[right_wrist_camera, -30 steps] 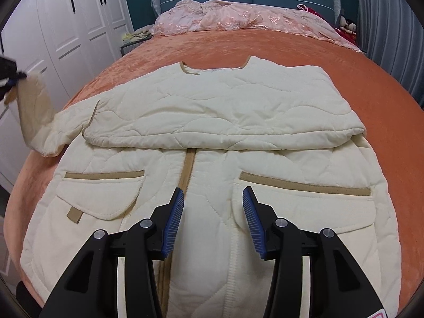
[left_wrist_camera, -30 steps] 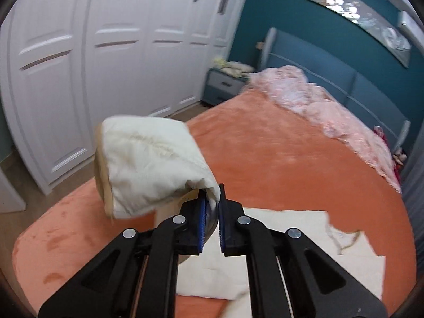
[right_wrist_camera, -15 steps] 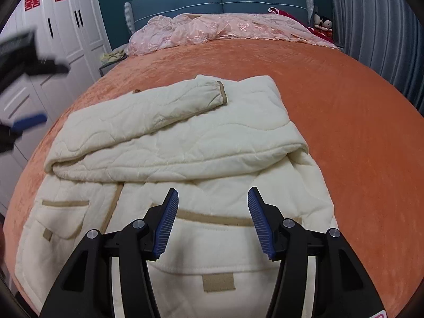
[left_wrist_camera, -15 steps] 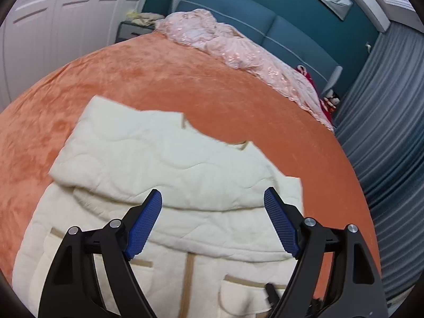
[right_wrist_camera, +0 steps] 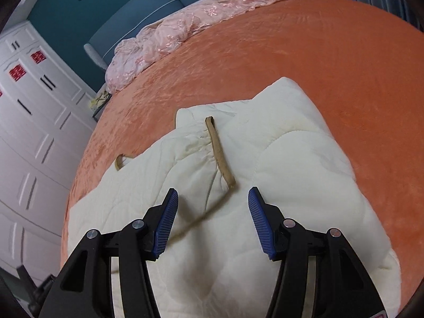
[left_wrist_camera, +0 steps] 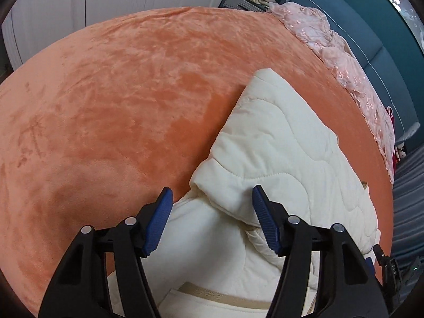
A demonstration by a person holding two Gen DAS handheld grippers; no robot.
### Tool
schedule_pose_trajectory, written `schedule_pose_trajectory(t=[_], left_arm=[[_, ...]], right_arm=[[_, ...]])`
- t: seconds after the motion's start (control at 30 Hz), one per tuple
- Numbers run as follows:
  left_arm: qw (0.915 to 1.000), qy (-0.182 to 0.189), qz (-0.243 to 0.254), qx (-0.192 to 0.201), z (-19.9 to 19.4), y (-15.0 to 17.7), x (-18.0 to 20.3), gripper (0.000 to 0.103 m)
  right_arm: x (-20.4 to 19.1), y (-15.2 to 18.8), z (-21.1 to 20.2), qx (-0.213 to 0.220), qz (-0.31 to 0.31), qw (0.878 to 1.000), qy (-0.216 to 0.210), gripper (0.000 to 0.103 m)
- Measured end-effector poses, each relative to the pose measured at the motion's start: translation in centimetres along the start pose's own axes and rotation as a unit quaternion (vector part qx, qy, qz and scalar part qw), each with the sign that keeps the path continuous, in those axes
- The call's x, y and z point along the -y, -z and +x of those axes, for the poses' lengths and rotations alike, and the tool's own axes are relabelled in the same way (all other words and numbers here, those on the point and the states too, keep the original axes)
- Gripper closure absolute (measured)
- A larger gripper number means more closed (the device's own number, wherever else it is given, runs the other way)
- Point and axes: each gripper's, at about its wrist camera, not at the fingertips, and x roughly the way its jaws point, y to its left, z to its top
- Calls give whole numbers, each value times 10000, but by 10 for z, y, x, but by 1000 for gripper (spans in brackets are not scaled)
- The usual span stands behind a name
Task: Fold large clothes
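Left gripper (left_wrist_camera: 212, 212): jaws spread wide, holding nothing; blue pads poised over the near left edge of the garment.
Right gripper (right_wrist_camera: 213, 212): jaws spread wide, holding nothing; poised above the garment's folded-over sleeve.
Quilted jacket (left_wrist_camera: 278, 159): cream, lying on the bed, both sleeves folded inward across the body. In the left wrist view a folded sleeve edge sits between the pads; a tan pocket band (left_wrist_camera: 220, 295) shows at the bottom.
Sleeve cuff (right_wrist_camera: 220, 151): tan trim, running away from the right gripper across the top layer; its near part is blurred.
Neckline trim (right_wrist_camera: 120, 161): tan, showing at the jacket's far left edge in the right wrist view.
Bed (left_wrist_camera: 119, 92): orange plush cover, bare to the left of and beyond the jacket.
Pink lace bedding (right_wrist_camera: 185, 26): bunched along the head of the bed.
Headboard (right_wrist_camera: 137, 8): blue, padded, behind the bedding.
Wardrobe (right_wrist_camera: 31, 106): white panelled doors, red paper cut-outs on the upper panels, standing beside the bed.
Nightstand (left_wrist_camera: 238, 0): grey, between the wardrobe and the headboard.
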Motion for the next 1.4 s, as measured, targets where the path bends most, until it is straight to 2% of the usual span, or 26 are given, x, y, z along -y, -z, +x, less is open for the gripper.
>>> schedule_pose_trajectory(t=[0.07, 0.1, 0.13, 0.17, 0.27, 0.33, 0.37, 0.43, 0.53, 0.63, 0.7, 0.73, 0.77, 0.87, 0.93, 1.0, 1.13, 1.23, 1.4], left_arm=[[10000, 18, -46, -55, 9, -5, -2, 43], [10000, -21, -43, -55, 12, -6, -1, 43], [9999, -92, -8, -41, 14, -7, 0, 43], [9998, -168, 50, -25, 16, -9, 1, 43], [9990, -307, 308, 87, 15, -9, 5, 46], [9978, -416, 499, 145, 15, -7, 7, 46], [9974, -425, 560, 144, 15, -3, 8, 46], [9970, -459, 611, 108, 19, 2, 10, 46], [9956, -586, 713, 185, 20, 11, 14, 46], [9919, -773, 975, 253, 18, 15, 21, 46], [9897, -850, 1115, 303, 10, 14, 25, 46], [9875, -899, 1228, 415, 2, 13, 27, 46], [9843, -966, 1371, 558, -8, 12, 31, 47], [9734, -1077, 1811, 901, -29, 10, 46, 47], [9699, -1093, 1949, 968, -31, 5, 60, 47], [9689, -1085, 2015, 944, -25, 0, 76, 47], [9629, -1303, 2225, 790, 8, 4, 101, 47], [9630, -1418, 2217, 587, 31, 14, 104, 47], [9623, -1430, 2220, 649, 46, 27, 96, 46]], right_arm=[[5, -5, 12, -63, 429, 9989, -157, 52], [4, -6, 17, -96, 537, 9981, -287, 61], [0, -8, 18, -150, 535, 9976, -421, 88], [-8, -9, 12, -153, 421, 9973, -574, 93], [-41, -6, -42, 485, -521, 9959, -560, 93], [-55, 7, -76, 872, -1232, 9881, -286, 93], [-57, 15, -85, 951, -1536, 9835, -89, 93], [-50, 27, -79, 807, -1918, 9775, 357, 93], [-18, 38, -40, 230, -1782, 9807, 775, 93], [6, 50, -25, -120, -1527, 9855, 732, 92], [9, 49, -36, -56, -1423, 9871, 732, 87], [8, 48, -45, -8, -1381, 9874, 774, 80], [8, 46, -55, 84, -1356, 9869, 867, 77], [1, 40, -88, 567, -1446, 9811, 1155, 77], [-11, 33, -96, 633, -1594, 9799, 1018, 80], [-29, 27, -89, 579, -1726, 9798, 827, 80], [-54, 31, -51, 257, -2082, 9741, 842, 81], [-56, 43, -26, 107, -2196, 9701, 1029, 81], [-36, 61, -7, -36, -2064, 9726, 1074, 84]])
